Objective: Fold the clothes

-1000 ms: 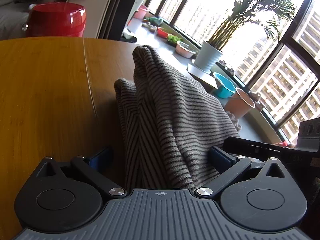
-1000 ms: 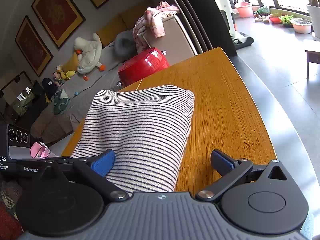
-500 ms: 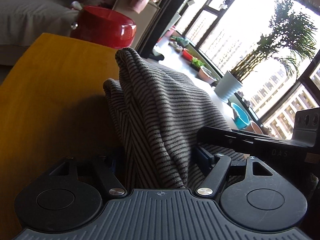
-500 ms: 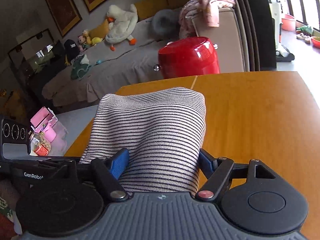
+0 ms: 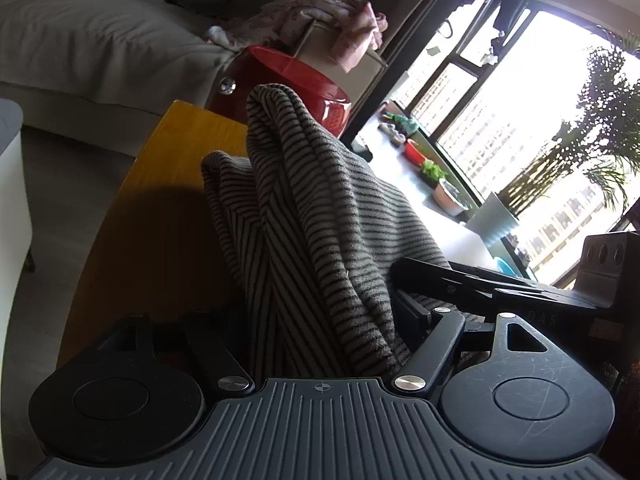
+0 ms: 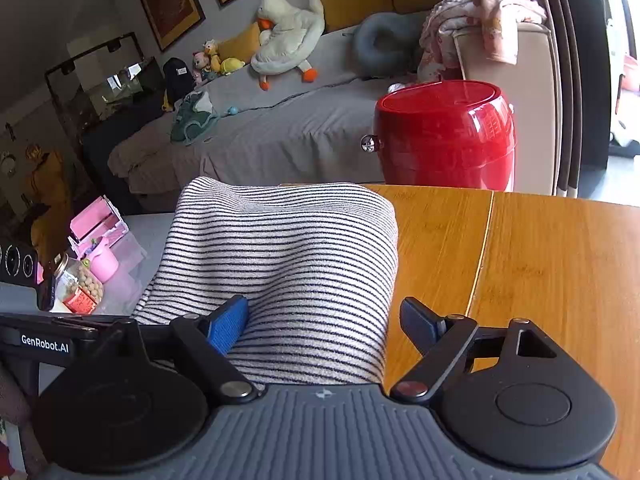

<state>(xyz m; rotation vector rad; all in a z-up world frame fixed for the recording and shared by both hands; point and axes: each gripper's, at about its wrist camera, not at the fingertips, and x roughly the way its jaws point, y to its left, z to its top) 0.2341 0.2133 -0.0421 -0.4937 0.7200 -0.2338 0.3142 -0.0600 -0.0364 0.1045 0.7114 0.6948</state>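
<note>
- Table [image 6: 540,264]: wooden top with a seam line running near to far.
- Garment [image 6: 288,264]: striped, bunched in folds, lying on the table's left part (seen from the right wrist) and reaching back between both grippers' jaws.
- Pot [image 6: 446,136]: red, beyond the table's far edge.
- Left gripper [image 5: 320,320]: jaws opening; cloth fills the gap. Whether the pads press it cannot be told.
- Right gripper [image 6: 324,322]: jaws opening; left pad touches the cloth, right pad stands clear.

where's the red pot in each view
Left wrist: red pot upper centre, behind the peak of the striped garment.
Right wrist: red pot right of centre, beyond the table's far edge.
Shared landmark: pink blanket draped over the sofa arm.
</note>
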